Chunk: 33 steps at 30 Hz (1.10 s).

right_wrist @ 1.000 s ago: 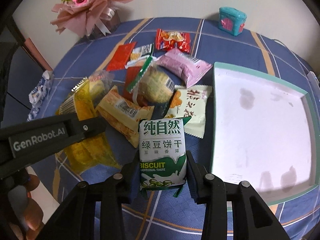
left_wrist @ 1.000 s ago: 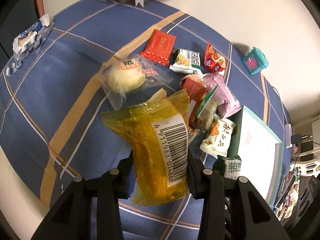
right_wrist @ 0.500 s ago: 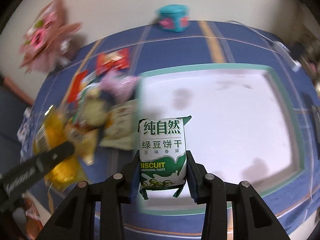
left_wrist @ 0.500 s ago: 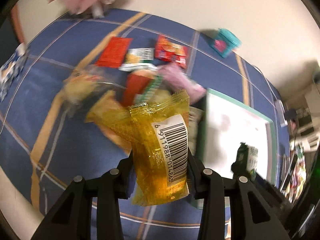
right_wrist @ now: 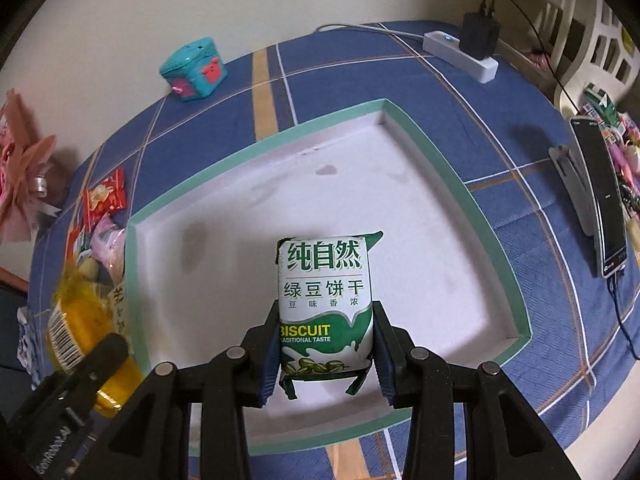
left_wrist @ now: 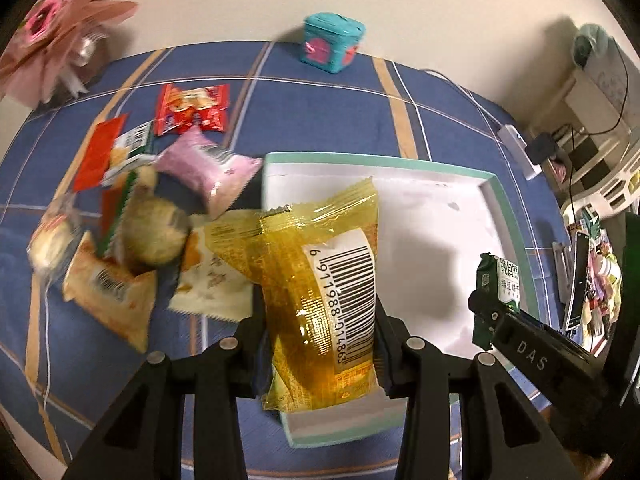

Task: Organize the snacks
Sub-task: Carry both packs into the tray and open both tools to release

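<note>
The left tool (left_wrist: 320, 344) is clamped on a yellow translucent snack packet (left_wrist: 320, 300) with a white barcode label, its crimped top edge pointing to 12 o'clock. The right tool (right_wrist: 325, 356) grips a green-and-white biscuit packet (right_wrist: 324, 304) printed "BISCUIT", standing upright between the pads.

Both packets now hang over the white tray with a teal rim (right_wrist: 420, 136). In the left wrist view the biscuit packet (left_wrist: 498, 292) and right tool appear at 3 o'clock. In the right wrist view the yellow packet (right_wrist: 76, 332) sits at 8 o'clock, near the tray's left edge.

A second earlier both tools were above the snack pile (left_wrist: 160, 216) on the blue plaid tabletop (left_wrist: 320, 104), with the tray off to the right. Since then they have swung across, so the pile lies at 9 to 10 o'clock in the left wrist view, blurred. The grips are unchanged.

A teal toy box (left_wrist: 332, 42) sits at 12 o'clock, a pink bouquet (left_wrist: 60, 28) at 10 o'clock.
</note>
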{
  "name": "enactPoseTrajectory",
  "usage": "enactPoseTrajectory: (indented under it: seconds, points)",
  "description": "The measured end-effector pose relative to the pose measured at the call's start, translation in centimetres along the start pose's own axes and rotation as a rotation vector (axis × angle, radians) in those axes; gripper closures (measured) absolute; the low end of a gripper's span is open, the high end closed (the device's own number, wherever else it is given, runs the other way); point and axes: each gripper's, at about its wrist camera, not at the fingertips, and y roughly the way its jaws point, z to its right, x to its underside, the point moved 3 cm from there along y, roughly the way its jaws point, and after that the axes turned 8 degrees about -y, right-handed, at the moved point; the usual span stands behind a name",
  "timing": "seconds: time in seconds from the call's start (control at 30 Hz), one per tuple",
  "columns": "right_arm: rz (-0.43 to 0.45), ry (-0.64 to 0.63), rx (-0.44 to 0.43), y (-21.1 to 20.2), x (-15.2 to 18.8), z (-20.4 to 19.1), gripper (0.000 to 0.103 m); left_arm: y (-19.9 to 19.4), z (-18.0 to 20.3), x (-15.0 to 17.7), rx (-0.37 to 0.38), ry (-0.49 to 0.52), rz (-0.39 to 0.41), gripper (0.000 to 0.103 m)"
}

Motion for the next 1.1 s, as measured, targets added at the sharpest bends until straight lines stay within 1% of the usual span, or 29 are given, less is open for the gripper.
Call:
enactPoseTrajectory:
  seconds: [0.1,0.23,0.43,0.6,0.8,1.1]
  points:
    - [0.003,-0.007,0.000,0.4,-0.4,0.3,0.061,0.7,1.0,-0.4,0.005,0.021,0.010,0.060]
    - [0.009,-0.030,0.020,1.1,-1.2,0.6,0.061,2.3,1.9,-1.2,0.003,0.043,0.000,0.060]
    - [0.007,-0.051,0.050,2.5,-2.8,0.9,0.061,4.5,2.6,-2.5,0.006,0.037,-0.022,0.060]
    - [-0.002,-0.040,0.049,3.7,-3.9,1.5,0.061,6.2,2.8,-3.3,-0.002,0.033,-0.053,0.060]
    - [-0.014,-0.037,0.057,4.9,-4.9,1.8,0.061,7.4,3.5,-3.9,-0.002,0.041,-0.070,0.060]
    - [-0.046,-0.033,0.074,5.7,-4.9,2.2,0.061,8.1,4.8,-3.8,-0.011,0.074,-0.076,0.060]
